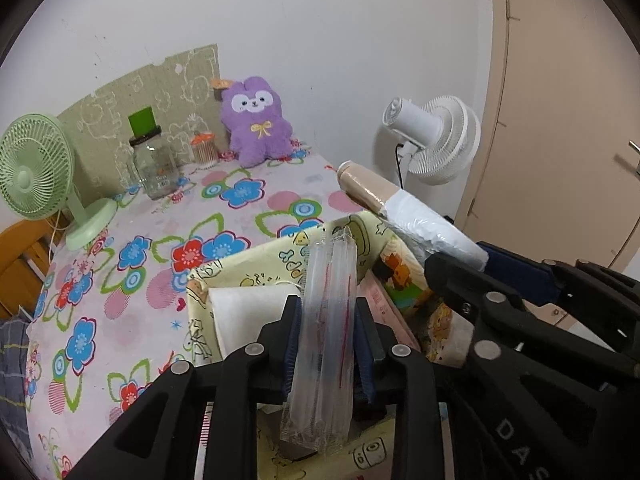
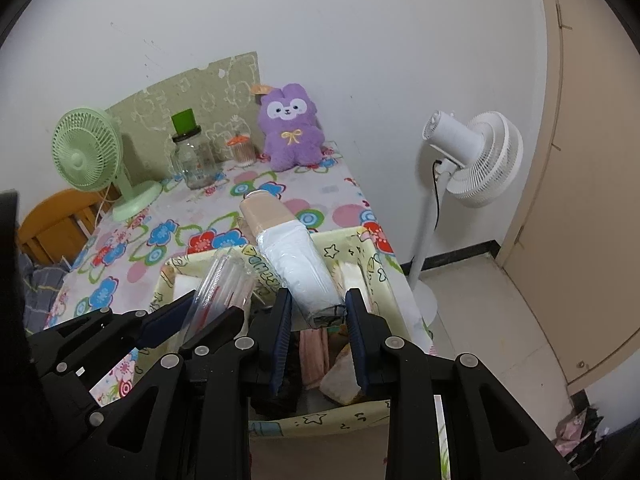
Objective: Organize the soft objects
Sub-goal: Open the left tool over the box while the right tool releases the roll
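Here the left gripper (image 1: 328, 344) clamps a clear plastic packet (image 1: 326, 340) above the yellow fabric storage box (image 1: 248, 264); the right gripper (image 2: 318, 336) grips a taped white-and-beige roll (image 2: 296, 264). Only the right wrist view shows 1 pink folded cloth (image 2: 314, 356) inside.

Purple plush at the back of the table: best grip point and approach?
Grip the purple plush across its torso, near the yellow bow. It sits upright against the wall, facing outward, so come in from the front with fingers either side of the body. The ears and limbs are floppier holds. Both grippers are occupied now.
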